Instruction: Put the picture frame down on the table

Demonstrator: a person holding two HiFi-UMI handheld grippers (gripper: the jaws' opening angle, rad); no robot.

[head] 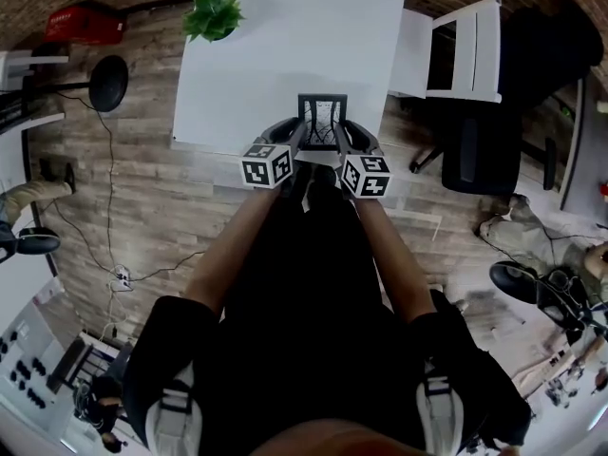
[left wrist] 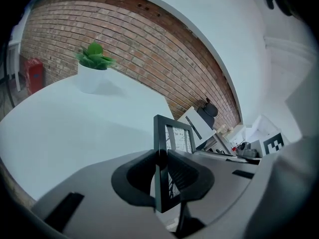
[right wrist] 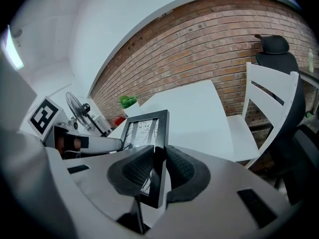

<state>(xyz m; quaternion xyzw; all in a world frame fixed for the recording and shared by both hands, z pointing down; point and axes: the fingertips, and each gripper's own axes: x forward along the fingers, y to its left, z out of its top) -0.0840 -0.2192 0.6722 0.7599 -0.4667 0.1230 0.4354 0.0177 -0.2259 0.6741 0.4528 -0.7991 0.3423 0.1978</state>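
Note:
A black picture frame [head: 322, 122] with a black-and-white print is held upright between both grippers, over the near edge of the white table [head: 285, 55]. My left gripper [head: 302, 141] is shut on the frame's left side bar [left wrist: 160, 163]. My right gripper [head: 338, 142] is shut on the right side bar [right wrist: 159, 158]. In the right gripper view the glass and print [right wrist: 140, 133] face left. The frame's lower edge is hidden behind the jaws, so I cannot tell whether it touches the table.
A potted green plant [head: 214, 14] stands at the table's far left corner. A white chair [head: 465, 50] and a black office chair [head: 484, 145] stand to the right. A fan [head: 106, 84] and cables lie on the wooden floor at left. A brick wall [left wrist: 149, 44] runs behind.

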